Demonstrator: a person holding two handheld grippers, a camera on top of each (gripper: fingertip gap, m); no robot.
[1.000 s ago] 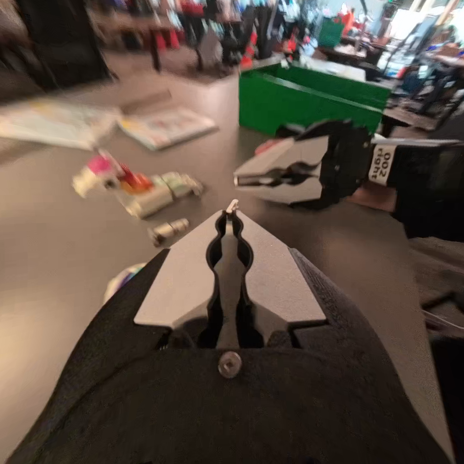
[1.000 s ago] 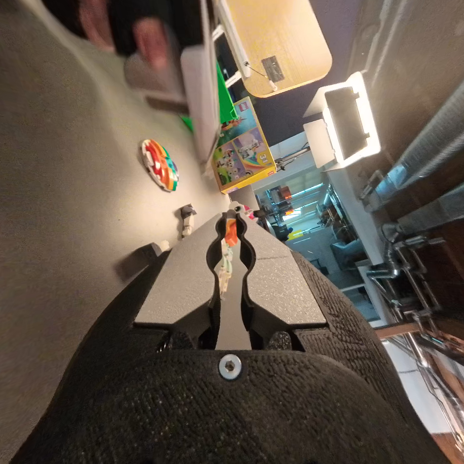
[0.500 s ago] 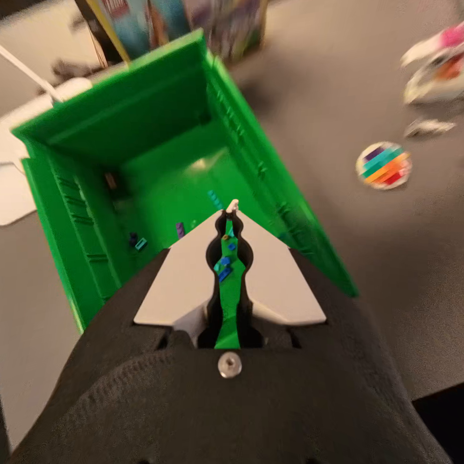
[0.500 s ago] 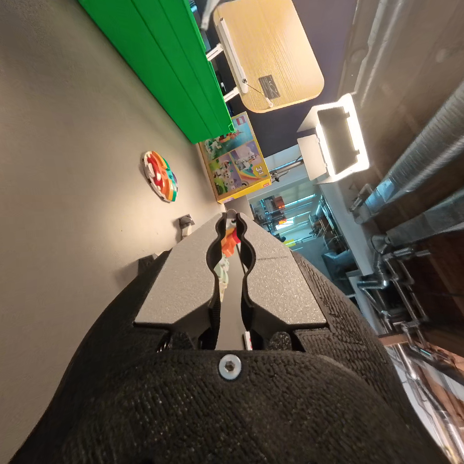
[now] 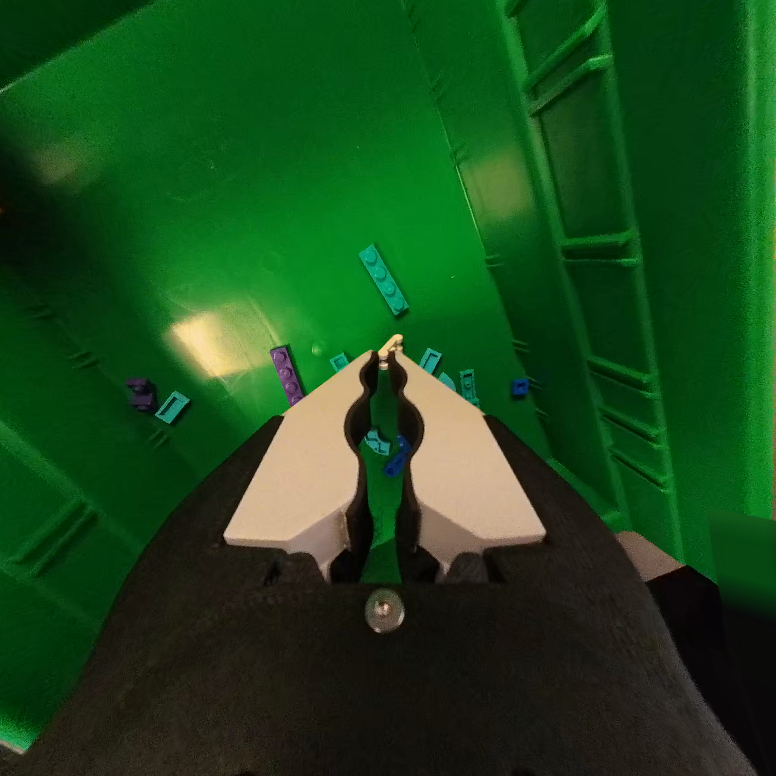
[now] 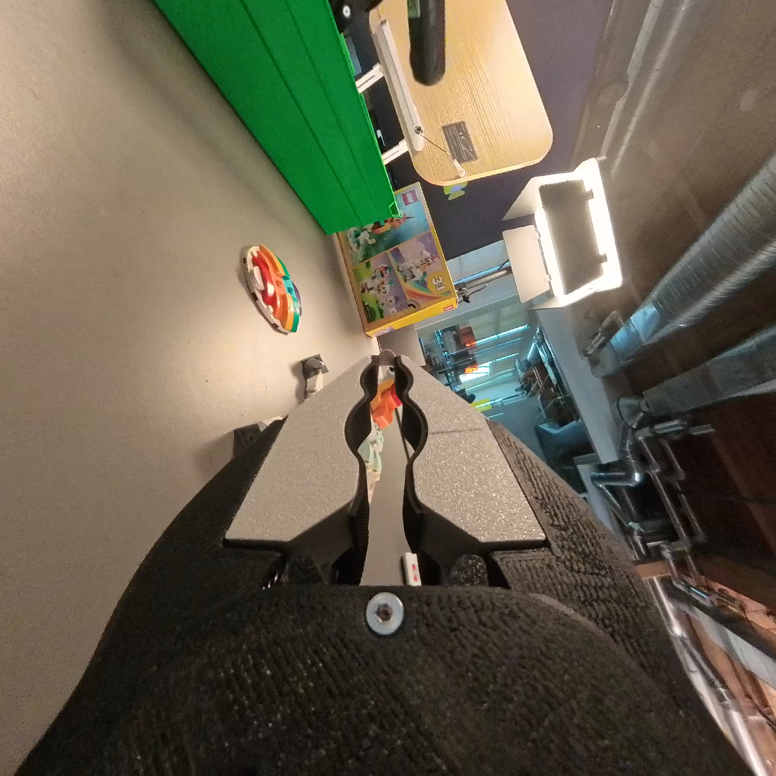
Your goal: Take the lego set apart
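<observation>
Lego piece (image 5: 394, 342), white, clamped in left tool (image 5: 385, 357) over green bin (image 5: 252, 168); right tool (image 6: 384, 359) pinches model (image 6: 384, 403), frame centre.

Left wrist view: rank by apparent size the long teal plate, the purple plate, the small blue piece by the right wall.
1. long teal plate, the longest of the three on the bin floor.
2. purple plate, shorter; its near end is hidden behind the left gripper.
3. small blue piece, clearly the smallest.
</observation>
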